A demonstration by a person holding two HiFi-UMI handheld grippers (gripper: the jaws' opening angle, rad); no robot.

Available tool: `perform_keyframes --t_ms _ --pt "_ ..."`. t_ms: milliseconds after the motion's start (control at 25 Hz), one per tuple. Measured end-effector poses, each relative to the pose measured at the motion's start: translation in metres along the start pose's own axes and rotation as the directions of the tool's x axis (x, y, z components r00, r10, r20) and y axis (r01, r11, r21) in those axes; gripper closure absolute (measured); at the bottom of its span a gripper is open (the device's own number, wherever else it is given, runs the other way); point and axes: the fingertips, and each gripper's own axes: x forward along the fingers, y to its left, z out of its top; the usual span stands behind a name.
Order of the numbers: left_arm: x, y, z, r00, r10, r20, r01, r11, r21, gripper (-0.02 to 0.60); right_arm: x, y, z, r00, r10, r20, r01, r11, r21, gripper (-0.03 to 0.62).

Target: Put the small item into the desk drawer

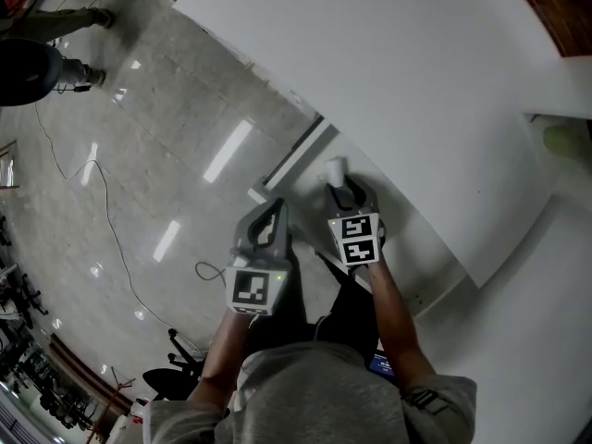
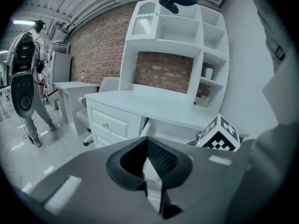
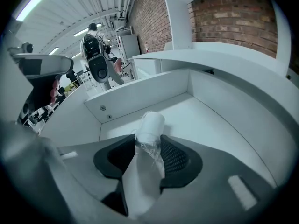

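Two grippers are in my feed. My right gripper (image 3: 148,146) has its dark ribbed jaws partly apart and pressed against both sides of a small white cylindrical roll (image 3: 150,125) with wispy loose threads. The roll sticks out past the jaw tips, angled down inside the open white desk drawer (image 3: 210,120), over its bare floor. I can't tell whether it touches the floor. My left gripper (image 2: 148,167) hangs just beside the right one, its jaws together with nothing between them.
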Motion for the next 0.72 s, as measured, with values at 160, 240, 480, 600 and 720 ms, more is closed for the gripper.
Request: perform_keyframes --t_ms 160,240,480,600,720 --pt "-0.005 -0.002 0.005 1.000 -0.011 0.005 0.011 1.000 0.016 0.569 -0.011 -0.001 0.005 1.000 -0.016 0.020 0.016 1.000 0.002 0.419" --pt "-0.009 -0.004 0.009 1.000 -0.016 0.010 0.016 1.000 0.023 0.569 -0.017 -0.001 0.008 0.999 -0.024 0.028 0.024 1.000 0.000 0.419" --pt "-0.023 -0.009 0.029 0.999 -0.034 0.028 0.033 0.999 0.037 0.569 -0.044 0.002 0.021 0.997 -0.045 0.062 0.045 0.999 0.015 0.425" --pt "-0.032 -0.014 0.040 0.998 -0.048 0.039 0.046 0.998 0.053 0.569 -0.062 0.001 0.030 0.993 -0.067 0.093 0.065 0.998 0.027 0.430" --pt "-0.044 -0.021 0.052 0.997 -0.066 0.048 0.063 0.995 0.074 0.569 -0.085 0.001 0.037 0.987 -0.093 0.131 0.087 0.995 0.050 0.433"
